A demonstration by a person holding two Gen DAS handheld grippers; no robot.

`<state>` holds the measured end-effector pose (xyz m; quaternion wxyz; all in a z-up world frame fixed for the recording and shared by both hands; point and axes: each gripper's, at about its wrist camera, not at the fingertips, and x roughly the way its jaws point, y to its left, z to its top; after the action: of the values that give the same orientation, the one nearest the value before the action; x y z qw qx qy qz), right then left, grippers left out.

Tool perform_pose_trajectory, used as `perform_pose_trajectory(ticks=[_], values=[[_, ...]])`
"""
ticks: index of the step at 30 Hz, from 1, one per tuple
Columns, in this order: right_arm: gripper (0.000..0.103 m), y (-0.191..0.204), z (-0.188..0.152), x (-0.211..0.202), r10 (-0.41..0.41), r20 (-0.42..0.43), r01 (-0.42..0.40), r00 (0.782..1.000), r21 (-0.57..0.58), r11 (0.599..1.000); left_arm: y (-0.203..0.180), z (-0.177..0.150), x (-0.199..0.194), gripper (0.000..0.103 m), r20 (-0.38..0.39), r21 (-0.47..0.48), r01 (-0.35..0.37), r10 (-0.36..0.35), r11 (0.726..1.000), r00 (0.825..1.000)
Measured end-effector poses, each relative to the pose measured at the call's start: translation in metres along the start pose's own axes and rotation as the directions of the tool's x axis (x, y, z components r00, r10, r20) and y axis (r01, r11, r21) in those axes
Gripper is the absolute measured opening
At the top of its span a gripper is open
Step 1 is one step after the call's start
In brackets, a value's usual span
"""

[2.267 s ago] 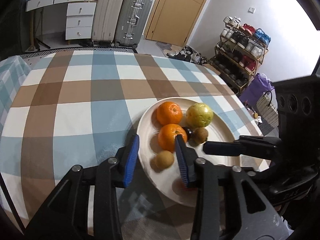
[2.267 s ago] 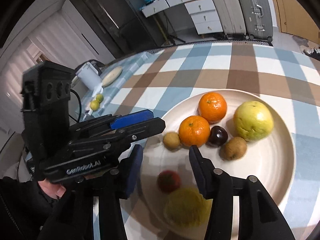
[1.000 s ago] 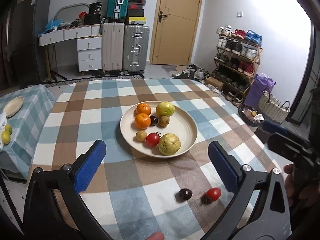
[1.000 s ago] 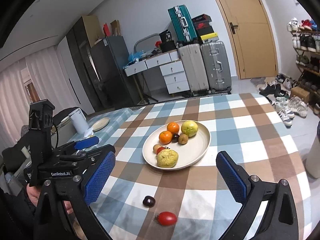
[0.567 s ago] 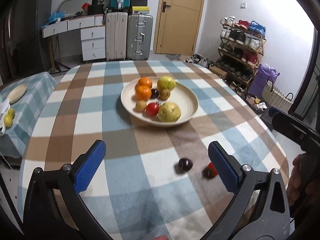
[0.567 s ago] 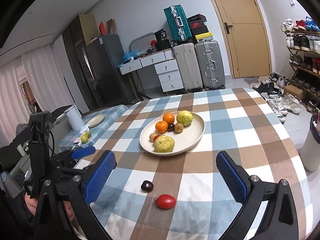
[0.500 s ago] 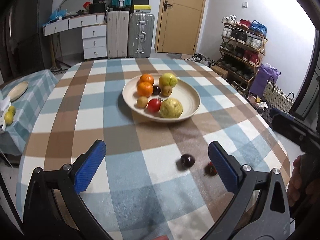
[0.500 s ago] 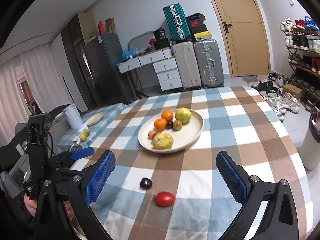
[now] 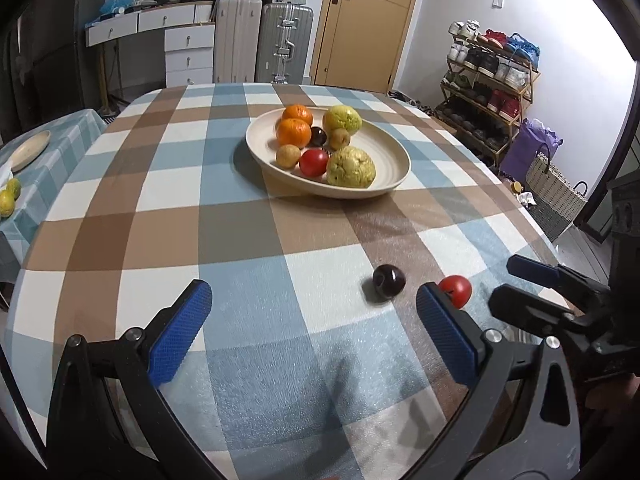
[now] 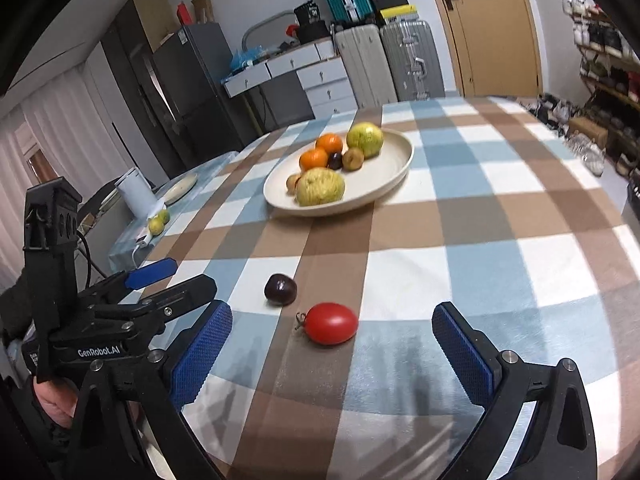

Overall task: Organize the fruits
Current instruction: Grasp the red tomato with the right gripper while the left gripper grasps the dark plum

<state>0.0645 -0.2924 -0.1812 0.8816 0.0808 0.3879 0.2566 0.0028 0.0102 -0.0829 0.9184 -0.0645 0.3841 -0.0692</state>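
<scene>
A cream plate (image 9: 394,160) (image 10: 394,168) on the checked tablecloth holds two oranges (image 9: 294,132), two yellow-green fruits (image 9: 351,167), a red tomato (image 9: 313,162), a dark plum and small brown fruits. Nearer me, a dark plum (image 9: 389,278) (image 10: 280,289) and a red tomato (image 9: 456,289) (image 10: 331,323) lie loose on the cloth. My left gripper (image 9: 312,334) is open and empty, low over the near cloth, left of both loose fruits. My right gripper (image 10: 332,354) is open and empty, with the loose tomato just ahead between its fingers.
The right gripper shows at the right edge of the left wrist view (image 9: 560,304); the left gripper shows at the left of the right wrist view (image 10: 120,312). A side table (image 9: 24,160) with a small plate and fruit stands at the left. Suitcases, drawers, a door and a shoe rack are behind.
Both grippers have pulled back from the plate and opened wide, then dropped lower and closer to the loose plum and tomato on the near cloth.
</scene>
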Motion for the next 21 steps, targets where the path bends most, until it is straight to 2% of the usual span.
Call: perform_pose_trajectory(ticks=[6, 8, 10, 14, 16, 18, 20, 21], values=[[0.102, -0.002, -0.004, 0.014, 0.019, -0.035, -0.018, 0.999, 0.019, 1.000, 0.002, -0.003, 0.006, 0.102, -0.014, -0.001, 0.004, -0.004, 1.000, 1.000], [0.099, -0.002, -0.004, 0.017, 0.030, -0.043, -0.029, 0.999, 0.025, 0.999, 0.003, -0.003, 0.009, 0.102, -0.016, -0.002, 0.004, -0.004, 1.000, 1.000], [0.088, -0.002, -0.003, 0.020, 0.042, -0.055, -0.041, 0.998, 0.023, 0.999, 0.004, -0.003, 0.010, 0.102, -0.017, -0.006, 0.006, -0.006, 1.000, 1.000], [0.075, -0.001, -0.003, 0.025, 0.046, -0.076, -0.044, 0.996, 0.024, 0.999, 0.005, -0.003, 0.008, 0.102, -0.014, -0.009, 0.004, -0.004, 1.000, 1.000], [0.057, -0.001, -0.003, 0.027, 0.055, -0.088, -0.053, 0.995, 0.024, 0.998, 0.006, -0.002, 0.009, 0.102, -0.017, -0.007, 0.008, -0.008, 1.000, 1.000], [0.045, 0.001, -0.003, 0.030, 0.039, -0.105, -0.038, 0.994, 0.014, 0.999, 0.007, -0.002, 0.008, 0.102, -0.020, -0.009, 0.017, -0.017, 1.000, 1.000], [0.037, 0.000, -0.004, 0.032, 0.037, -0.116, -0.035, 0.993, 0.019, 0.999, 0.008, 0.000, 0.008, 0.102, -0.020, -0.006, 0.012, -0.013, 1.000, 1.000], [0.036, -0.001, -0.004, 0.032, 0.045, -0.113, -0.042, 0.993, 0.024, 0.999, 0.007, 0.001, 0.009, 0.102, -0.022, -0.001, 0.012, -0.012, 1.000, 1.000]])
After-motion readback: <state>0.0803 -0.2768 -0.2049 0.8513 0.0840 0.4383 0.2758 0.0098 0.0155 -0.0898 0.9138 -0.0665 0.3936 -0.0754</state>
